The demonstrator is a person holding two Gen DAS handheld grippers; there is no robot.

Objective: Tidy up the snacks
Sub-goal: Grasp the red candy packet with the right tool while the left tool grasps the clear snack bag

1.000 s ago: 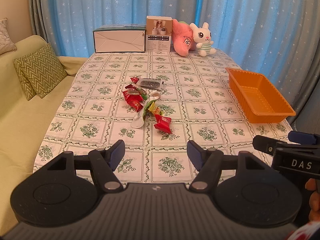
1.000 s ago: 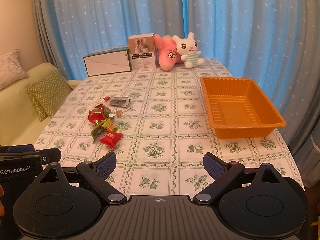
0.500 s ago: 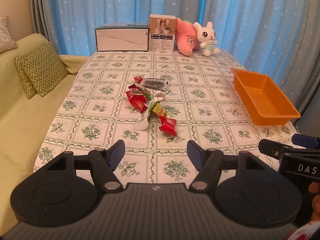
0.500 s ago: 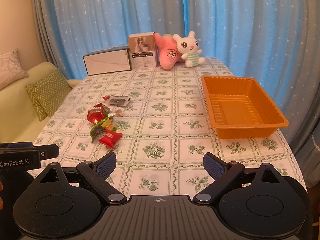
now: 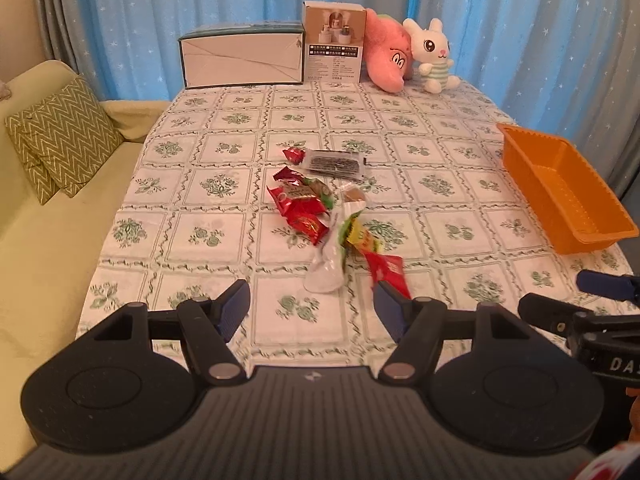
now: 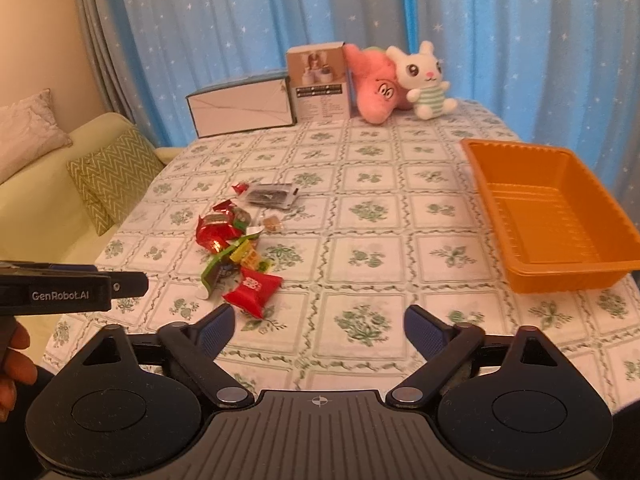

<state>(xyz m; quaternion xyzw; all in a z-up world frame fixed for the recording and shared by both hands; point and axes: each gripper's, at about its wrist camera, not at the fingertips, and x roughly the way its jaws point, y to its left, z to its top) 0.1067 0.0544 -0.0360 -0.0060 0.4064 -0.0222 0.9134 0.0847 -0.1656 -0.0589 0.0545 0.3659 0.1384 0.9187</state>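
A heap of snack packets (image 5: 316, 208) lies mid-table on the patterned cloth; it also shows in the right wrist view (image 6: 236, 244). The nearest is a red packet (image 5: 386, 272) (image 6: 254, 290), with a dark packet (image 5: 334, 162) (image 6: 272, 196) at the far end. An empty orange tray (image 5: 560, 196) (image 6: 548, 204) stands at the right edge. My left gripper (image 5: 312, 308) is open and empty, just short of the red packet. My right gripper (image 6: 318, 330) is open and empty, near the table's front edge.
Two boxes (image 5: 240, 56) (image 5: 334, 42) and two plush toys (image 5: 408, 54) stand at the table's far edge before blue curtains. A sofa with a zigzag cushion (image 5: 60, 136) lies left of the table. Each gripper shows at the side of the other's view (image 5: 596, 328) (image 6: 72, 290).
Both grippers have moved forward toward the snack heap, which now looks closer. The left gripper's right finger now reaches the red packet's near end. Jaws stay open.
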